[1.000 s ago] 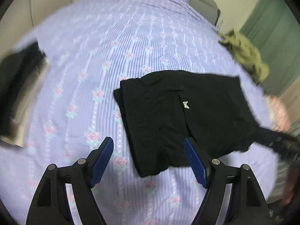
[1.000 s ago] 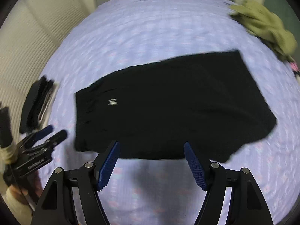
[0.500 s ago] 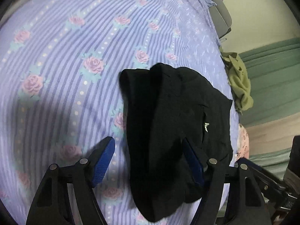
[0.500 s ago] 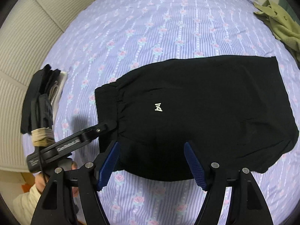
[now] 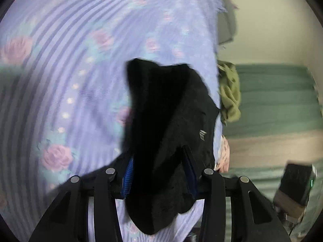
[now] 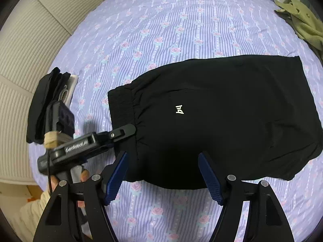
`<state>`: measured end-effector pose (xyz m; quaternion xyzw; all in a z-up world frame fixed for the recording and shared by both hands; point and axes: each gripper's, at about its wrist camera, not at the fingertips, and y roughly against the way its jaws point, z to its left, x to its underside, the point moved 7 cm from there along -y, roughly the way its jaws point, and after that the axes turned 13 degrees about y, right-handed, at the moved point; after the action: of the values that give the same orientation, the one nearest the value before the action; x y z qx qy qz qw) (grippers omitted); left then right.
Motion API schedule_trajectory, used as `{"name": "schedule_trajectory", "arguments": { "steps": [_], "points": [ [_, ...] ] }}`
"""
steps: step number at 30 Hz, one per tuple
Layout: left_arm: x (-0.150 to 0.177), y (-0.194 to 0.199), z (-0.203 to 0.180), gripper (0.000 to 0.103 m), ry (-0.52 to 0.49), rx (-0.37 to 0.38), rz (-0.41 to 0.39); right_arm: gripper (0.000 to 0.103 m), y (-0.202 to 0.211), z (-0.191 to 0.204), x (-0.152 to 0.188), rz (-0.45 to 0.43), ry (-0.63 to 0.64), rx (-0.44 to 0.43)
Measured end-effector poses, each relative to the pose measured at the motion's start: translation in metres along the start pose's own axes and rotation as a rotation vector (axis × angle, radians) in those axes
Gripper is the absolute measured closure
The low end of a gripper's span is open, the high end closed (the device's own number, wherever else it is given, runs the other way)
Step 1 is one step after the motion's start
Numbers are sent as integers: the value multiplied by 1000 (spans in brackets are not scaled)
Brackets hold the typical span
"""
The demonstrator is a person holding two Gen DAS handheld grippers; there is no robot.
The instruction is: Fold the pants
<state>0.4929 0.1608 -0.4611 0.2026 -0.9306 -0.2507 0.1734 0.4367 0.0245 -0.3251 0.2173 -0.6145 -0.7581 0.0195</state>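
Note:
The black pants [image 6: 222, 121] lie folded flat on the bed, waistband to the left, with a small white logo [image 6: 179, 109] on top. My left gripper [image 5: 159, 173] is at the waistband end, with black fabric [image 5: 161, 141] bunched between its blue pads; the jaws are narrowed around it. It shows in the right wrist view [image 6: 121, 133] touching the waistband. My right gripper [image 6: 163, 173] is open and empty, hovering over the pants' near edge.
A floral striped purple bedsheet [image 6: 171, 20] covers the bed. A stack of dark folded clothes [image 6: 46, 104] lies at the left edge. An olive garment [image 6: 300, 22] lies at the far right corner, also seen in the left wrist view [image 5: 230, 94].
My left gripper has moved in onto the waistband and its jaws have narrowed around the fabric. My right gripper stayed open above the near edge.

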Motion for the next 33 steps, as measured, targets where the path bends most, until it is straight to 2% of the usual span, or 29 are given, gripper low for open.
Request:
{"name": "schedule_trajectory", "arguments": {
  "steps": [3, 4, 5, 9, 11, 13, 18, 21, 26, 29, 33],
  "points": [
    [-1, -7, -7, 61, -3, -31, -22, 31, 1, -1, 0, 1, 10, 16],
    [1, -8, -11, 63, -15, -52, -25, 31, 3, -2, 1, -5, 10, 11],
    [3, -10, -14, 72, -34, -79, -30, 31, 5, -3, 1, -11, 6, 7],
    [14, 7, -44, 79, -115, -167, -82, 31, 19, -18, 4, -46, -24, 17],
    [28, 17, -78, 80, -205, -260, -140, 31, 33, -33, 6, -77, -54, 21],
    [43, 22, -107, 80, -265, -310, -188, 31, 46, -47, 8, -105, -80, 23],
    [81, 21, -184, 80, -374, -338, -277, 31, 94, -104, 21, -205, -178, 43],
    [98, -6, -230, 80, -406, -363, -292, 31, 119, -143, 30, -257, -239, 49],
    [115, -77, -289, 80, -435, -395, -281, 31, 155, -211, 51, -332, -329, 51],
    [120, -127, -310, 80, -435, -436, -263, 31, 167, -253, 65, -361, -378, 60],
    [124, -191, -318, 80, -430, -505, -264, 31, 172, -313, 88, -377, -459, 52]
  ]
}}
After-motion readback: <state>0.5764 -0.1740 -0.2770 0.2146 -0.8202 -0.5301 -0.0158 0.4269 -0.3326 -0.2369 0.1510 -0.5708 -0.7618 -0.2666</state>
